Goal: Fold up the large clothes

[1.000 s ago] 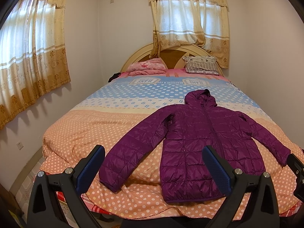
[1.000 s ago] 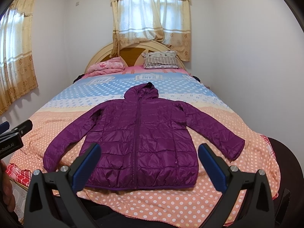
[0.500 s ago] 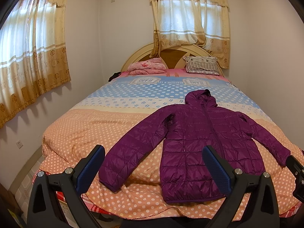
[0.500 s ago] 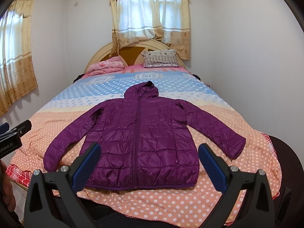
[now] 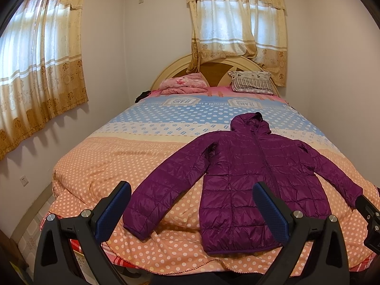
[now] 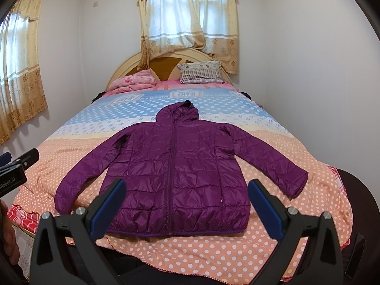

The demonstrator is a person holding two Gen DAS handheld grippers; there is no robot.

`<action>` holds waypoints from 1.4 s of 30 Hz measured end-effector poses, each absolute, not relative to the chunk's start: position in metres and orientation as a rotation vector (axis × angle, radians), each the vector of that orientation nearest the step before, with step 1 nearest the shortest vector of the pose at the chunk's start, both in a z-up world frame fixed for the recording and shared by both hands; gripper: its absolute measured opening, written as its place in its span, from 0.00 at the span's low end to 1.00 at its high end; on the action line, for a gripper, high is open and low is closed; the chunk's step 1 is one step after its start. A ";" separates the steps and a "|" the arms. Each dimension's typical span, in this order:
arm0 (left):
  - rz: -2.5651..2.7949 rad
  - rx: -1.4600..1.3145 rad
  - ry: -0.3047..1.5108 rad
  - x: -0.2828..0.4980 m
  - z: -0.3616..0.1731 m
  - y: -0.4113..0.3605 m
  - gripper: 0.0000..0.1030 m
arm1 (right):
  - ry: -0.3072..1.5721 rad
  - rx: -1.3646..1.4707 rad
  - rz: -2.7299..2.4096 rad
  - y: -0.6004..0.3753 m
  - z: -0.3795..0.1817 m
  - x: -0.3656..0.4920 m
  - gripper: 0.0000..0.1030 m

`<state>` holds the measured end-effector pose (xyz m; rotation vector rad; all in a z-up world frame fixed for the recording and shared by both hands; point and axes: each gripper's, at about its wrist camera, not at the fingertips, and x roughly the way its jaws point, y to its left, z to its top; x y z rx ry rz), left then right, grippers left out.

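Observation:
A purple quilted hooded jacket (image 5: 251, 173) (image 6: 175, 173) lies flat and zipped on the bed, hood toward the headboard, both sleeves spread out and down. My left gripper (image 5: 193, 210) hangs open at the foot of the bed, nearer the jacket's left sleeve and hem, holding nothing. My right gripper (image 6: 186, 207) is open too, held before the jacket's hem, clear of the fabric. The right gripper's body (image 5: 369, 216) shows at the right edge of the left wrist view, and the left gripper's body (image 6: 14, 171) at the left edge of the right wrist view.
The bed (image 5: 118, 161) carries a polka-dot cover in orange, cream and blue. A folded pink blanket (image 5: 182, 86) and a striped pillow (image 5: 251, 84) lie by the headboard. Curtained windows sit left and behind. Walls stand close on both sides. A hand (image 6: 7, 239) shows at lower left.

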<state>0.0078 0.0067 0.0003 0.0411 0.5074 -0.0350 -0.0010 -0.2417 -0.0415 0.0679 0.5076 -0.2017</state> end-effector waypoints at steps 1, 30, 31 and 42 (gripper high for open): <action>-0.034 0.041 0.507 0.008 0.000 0.006 0.99 | 0.507 0.068 -0.201 -0.242 -0.041 -0.001 1.00; -0.029 0.149 0.516 0.067 -0.034 -0.009 0.99 | 0.546 0.221 -0.286 -0.316 -0.077 0.028 1.00; -0.021 0.155 0.515 0.076 -0.037 -0.011 0.99 | 0.550 0.259 -0.315 -0.331 -0.083 0.030 1.00; 0.008 0.209 0.549 0.201 -0.084 -0.036 0.99 | 0.669 0.528 -0.665 -0.510 -0.154 0.049 0.83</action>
